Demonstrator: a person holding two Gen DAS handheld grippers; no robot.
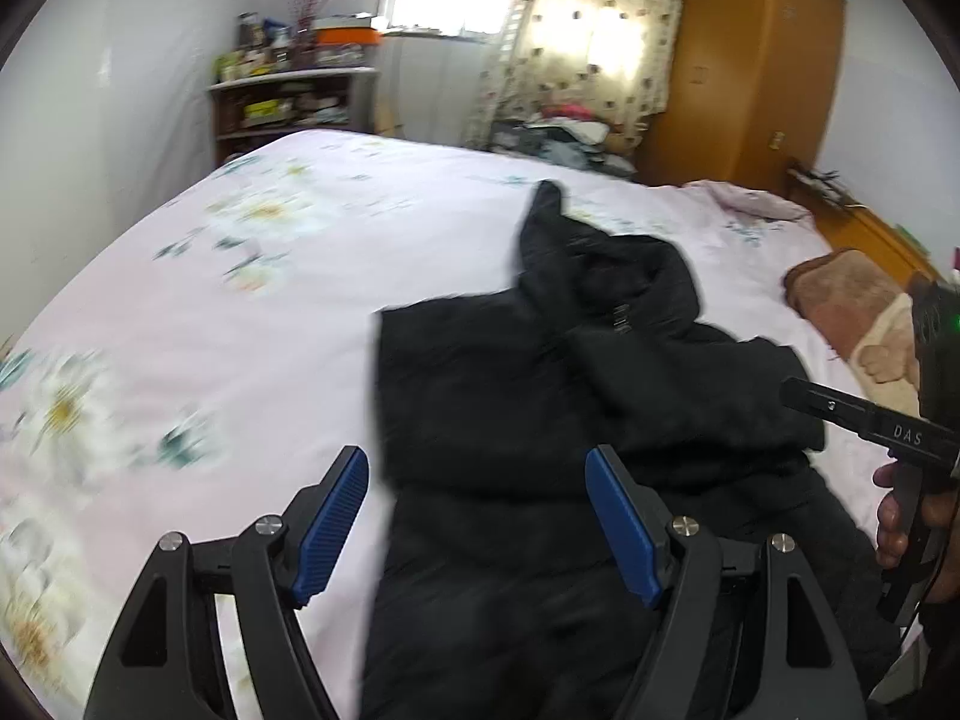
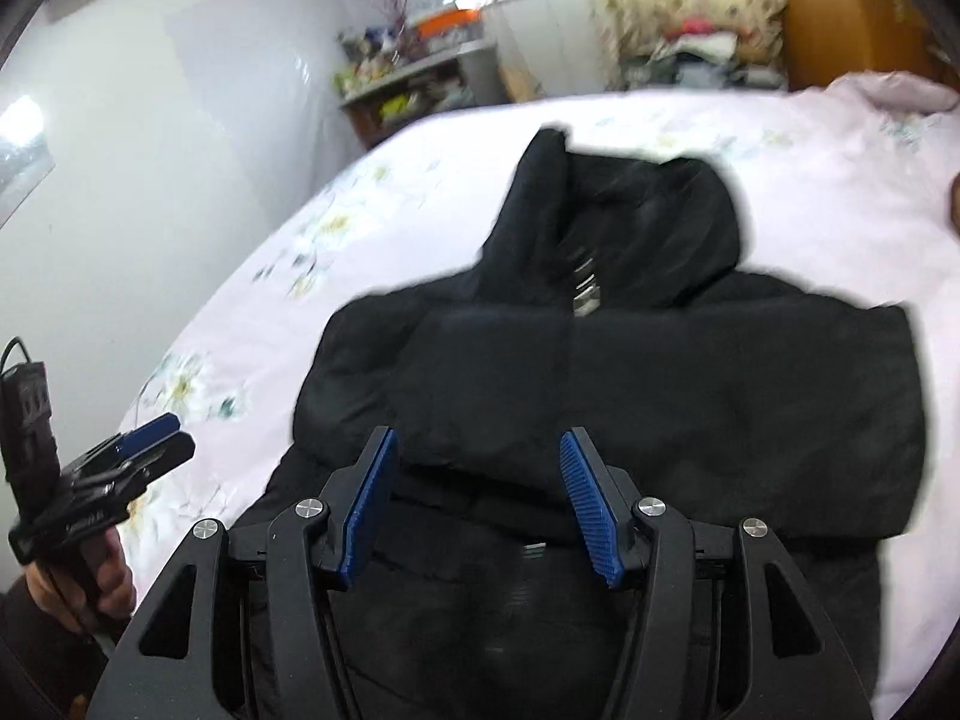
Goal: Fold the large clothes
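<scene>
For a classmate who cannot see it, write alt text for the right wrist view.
A black hooded jacket lies on a pale floral bedsheet, sleeves folded across its chest. The right gripper hovers open over its middle, blue pads clear of the fabric. The left gripper shows at the lower left, off the jacket's edge.

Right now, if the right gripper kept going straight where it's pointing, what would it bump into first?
Most likely the black jacket on the bed. The open right gripper points down at its folded body, with nothing in between, though depth is hard to judge.
</scene>
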